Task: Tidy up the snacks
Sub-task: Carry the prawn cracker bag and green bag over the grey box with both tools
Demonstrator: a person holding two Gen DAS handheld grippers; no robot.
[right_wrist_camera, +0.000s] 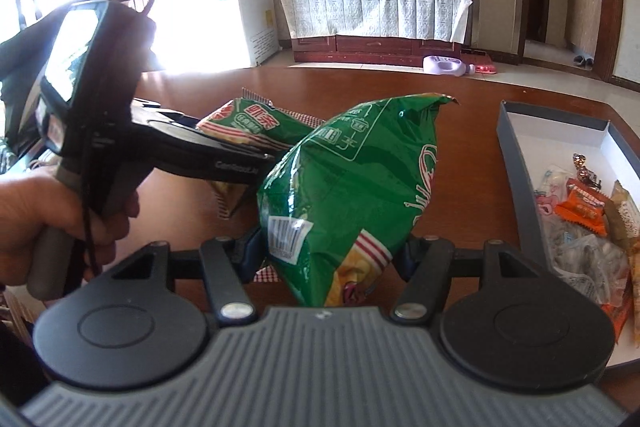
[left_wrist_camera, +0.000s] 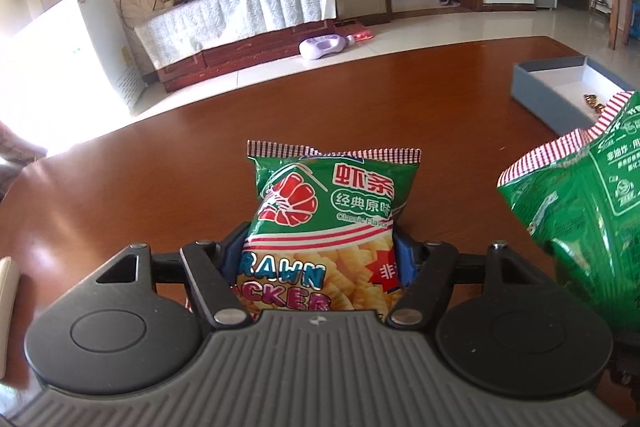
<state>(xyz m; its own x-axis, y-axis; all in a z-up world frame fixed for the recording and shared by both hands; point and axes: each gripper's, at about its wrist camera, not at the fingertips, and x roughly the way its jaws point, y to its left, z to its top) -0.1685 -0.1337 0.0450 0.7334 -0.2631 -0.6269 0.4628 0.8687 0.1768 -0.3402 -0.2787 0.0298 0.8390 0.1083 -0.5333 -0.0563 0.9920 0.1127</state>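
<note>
A green prawn cracker bag stands front side up between the blue pads of my left gripper, which is shut on its lower half. A second green bag, back side and barcode showing, is clamped in my right gripper and held tilted above the table. In the left wrist view that second bag fills the right edge. The right wrist view shows the left gripper from the side, held by a hand, with its bag just behind the right one.
A grey open box with a white inside sits at the table's right, holding several small wrapped snacks. The brown wooden table stretches ahead of both bags. A TV stand and floor lie beyond its far edge.
</note>
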